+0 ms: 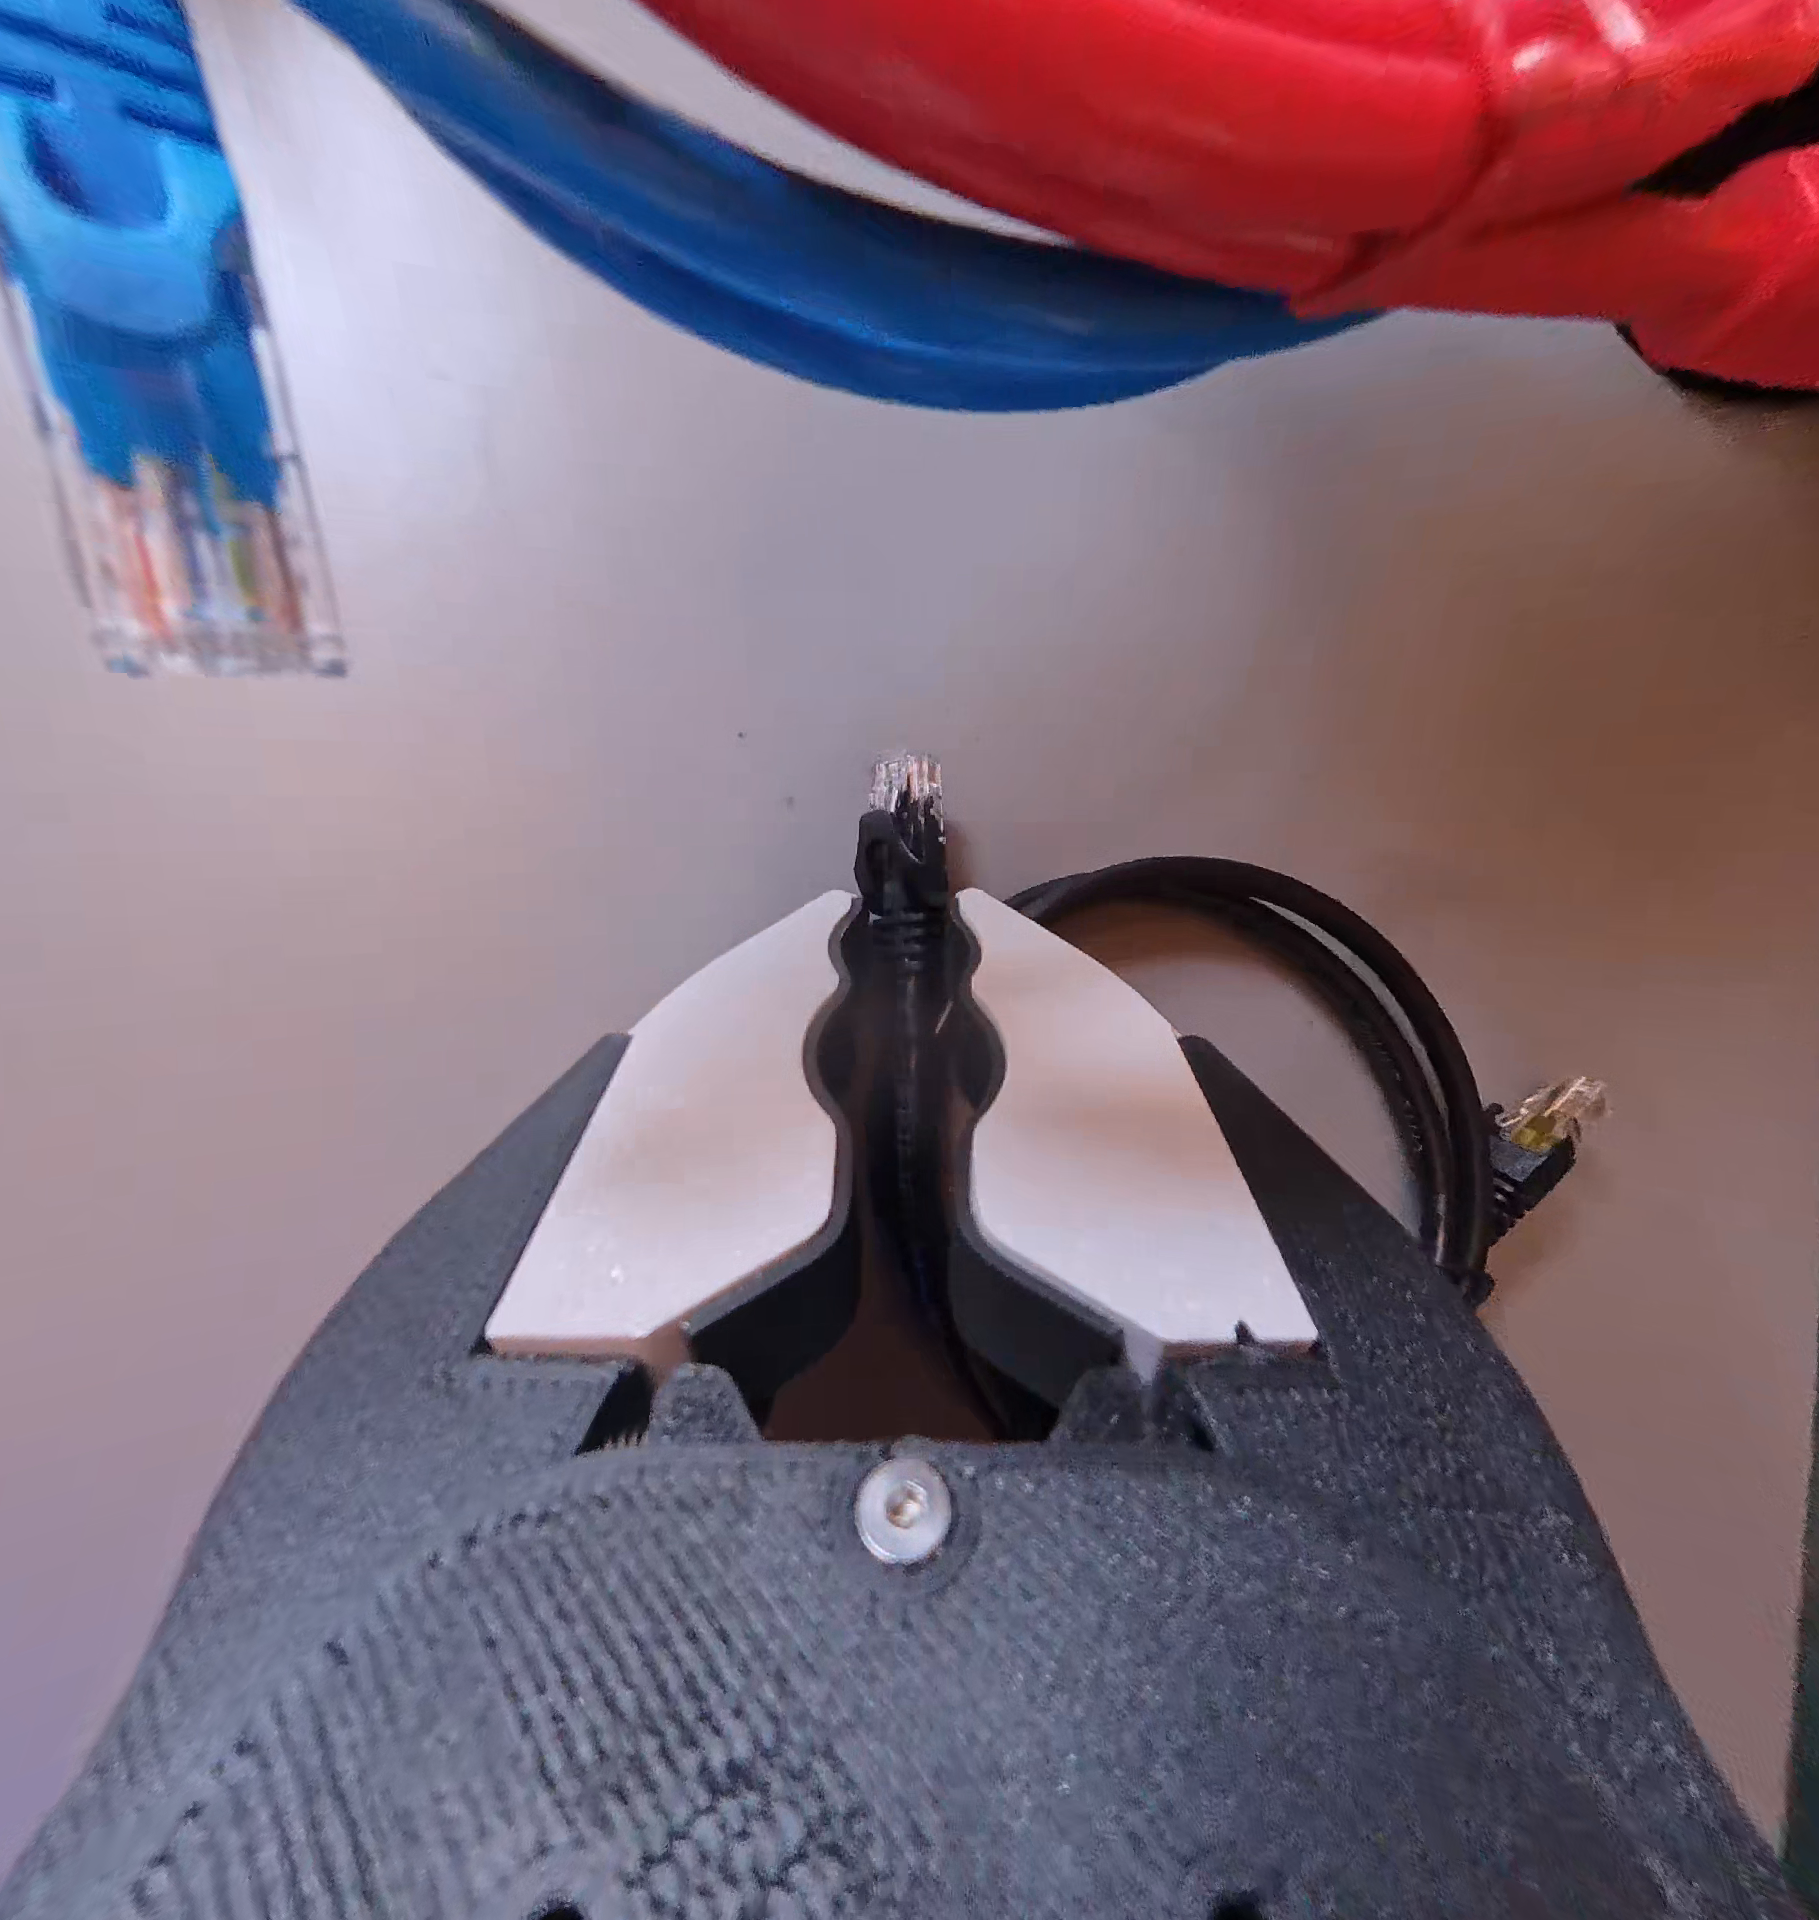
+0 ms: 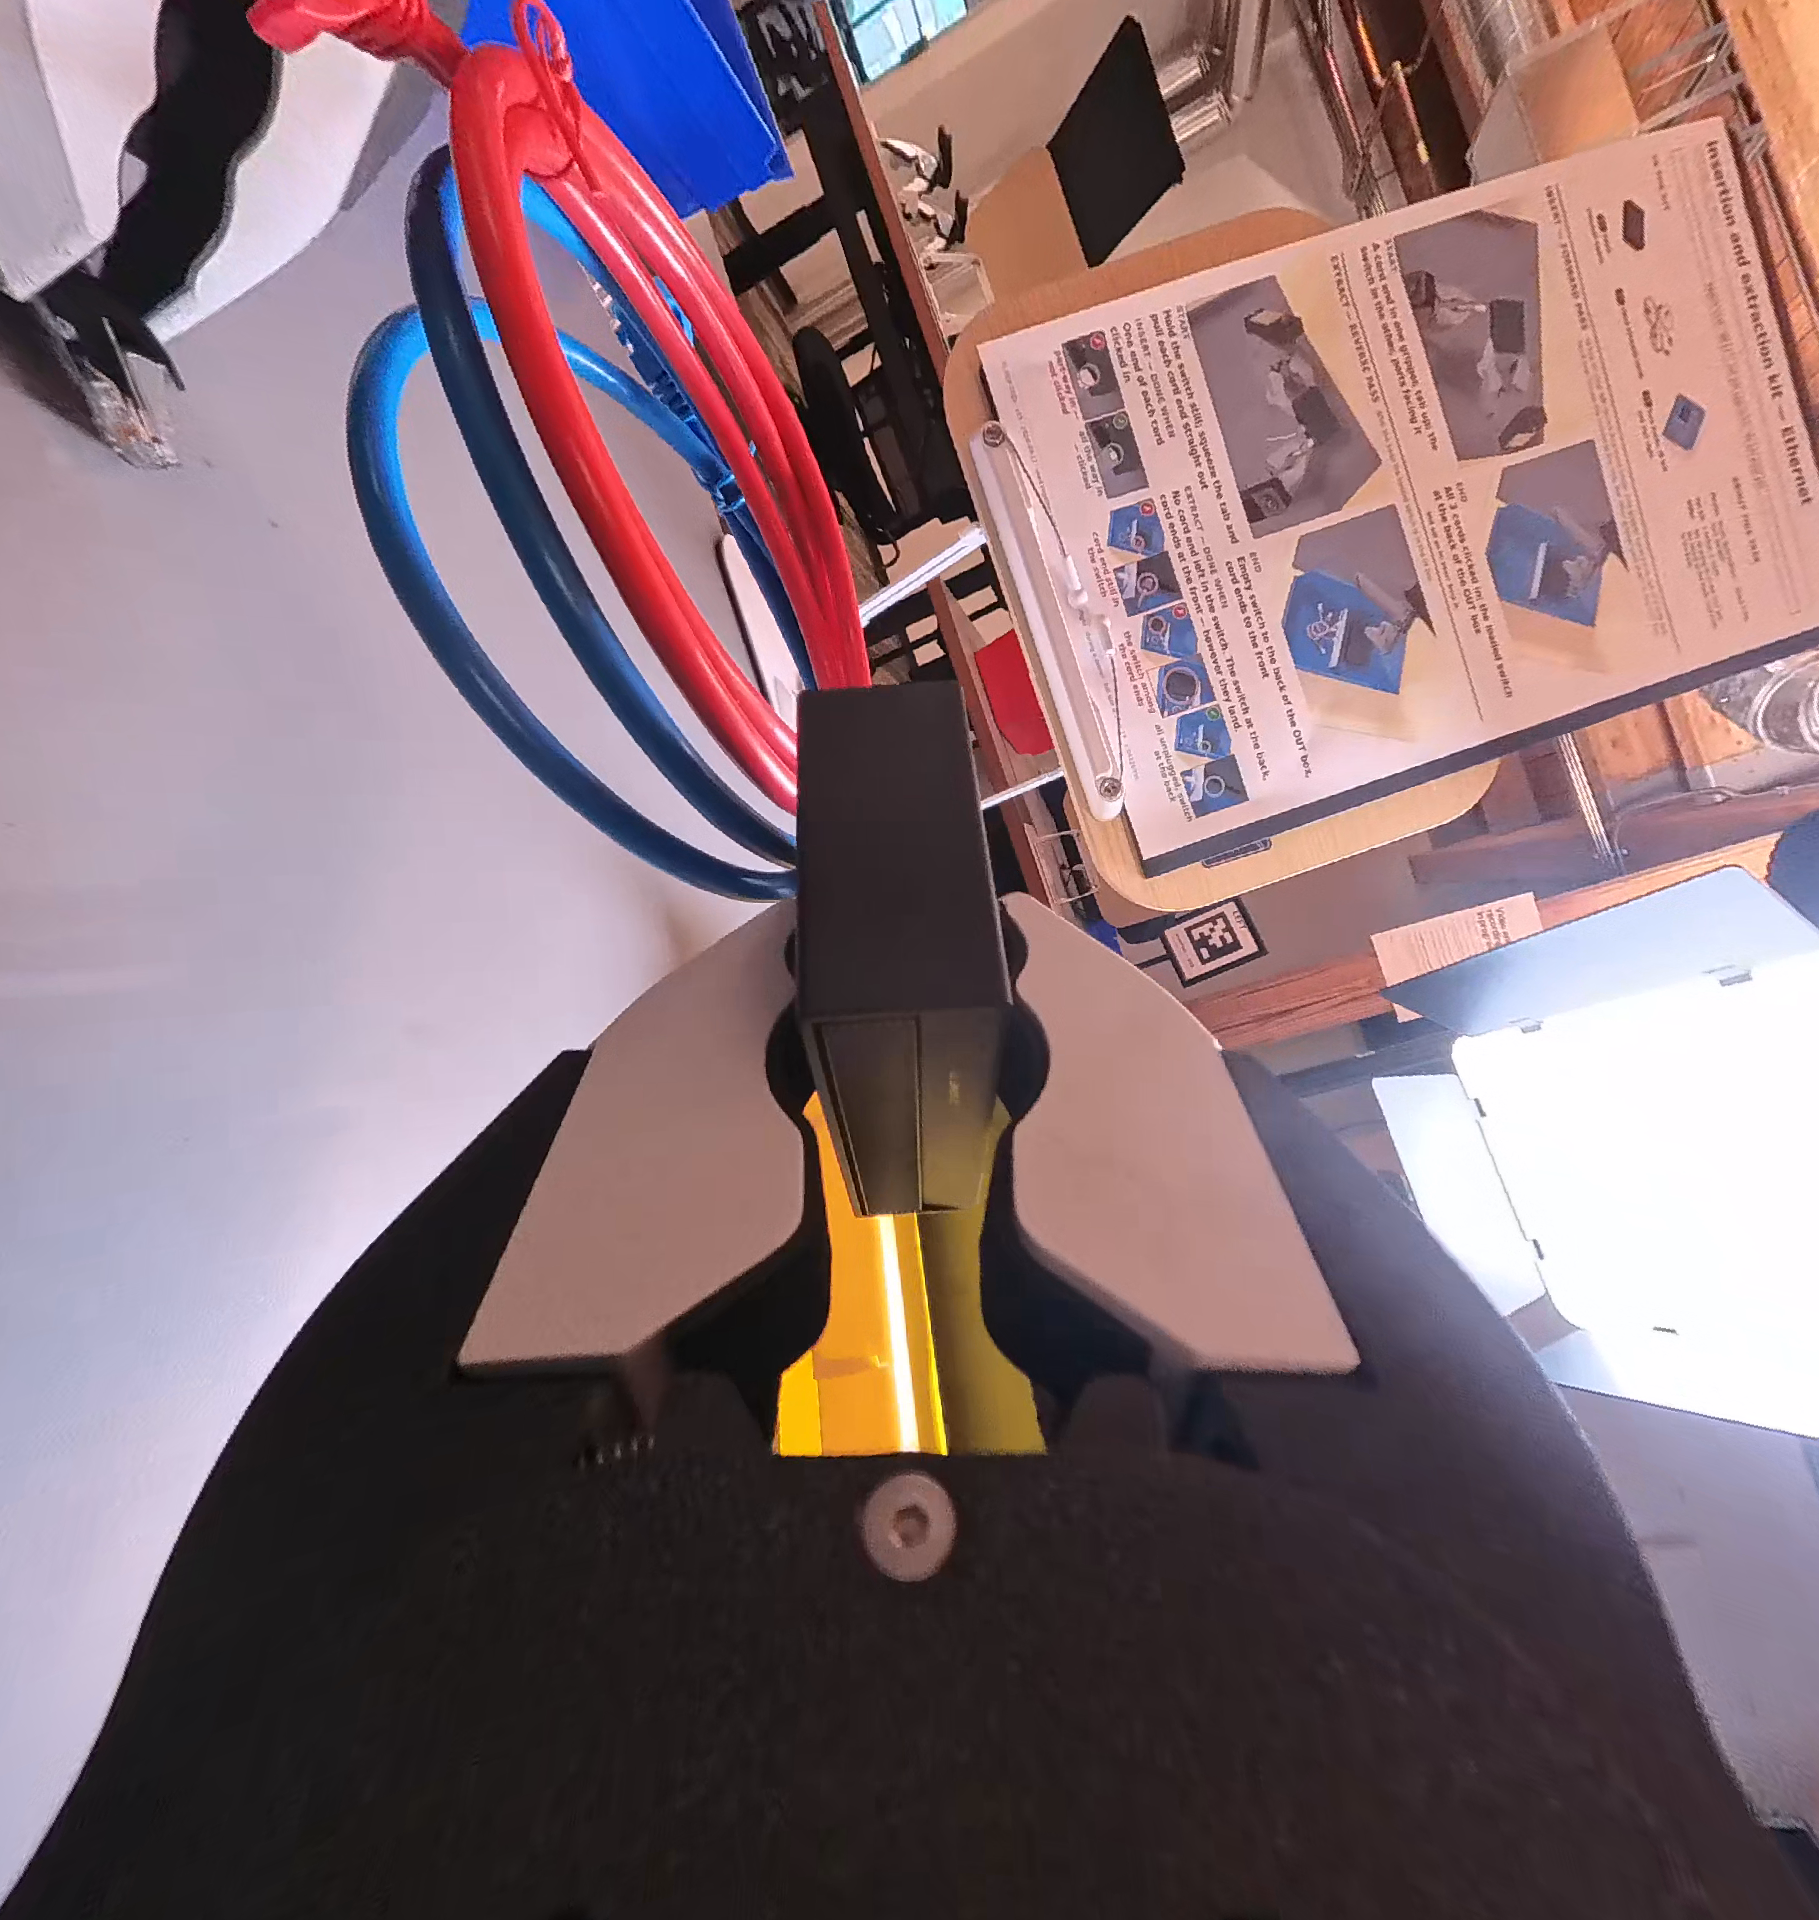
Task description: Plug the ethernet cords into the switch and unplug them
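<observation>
**Black plug held nose-forward, switch raised in the other gripper**

The left gripper (image 1: 903,914) is pressed together on the black cord (image 1: 910,1049), pinching it just behind the boot so that the clear black-cord plug (image 1: 905,779) sticks out past the fingertips. The plug's long axis runs straight on along the fingers, away from the camera. The rest of that cord loops off to the right of the plug over the pale table (image 1: 1196,644), and its free plug (image 1: 1554,1107) lies near the gripper's right flank.

The right gripper (image 2: 900,966) is clamped on the black switch (image 2: 889,862), a narrow box held lengthwise between the pads, its far end pointing away. Taking the switch as the landmark: red cords (image 2: 614,416) and blue cords (image 2: 489,665) leave its far left face and arc up and to the left, so the ports seem to be on that side, though no port opening is visible. The left gripper shows at the upper left, well apart from the switch, with its plug pointing down at the table rather than at the switch.

In the left wrist view a loose blue plug (image 1: 198,499) hangs at upper left, with blue cable and a red bundle (image 1: 1248,135) across the top, above the held plug.

My judgement: the coming move turns on swinging the black plug's axis round to face the cord-bearing face of the switch; the left gripper carries the plug, the right one only steadies the switch.
</observation>
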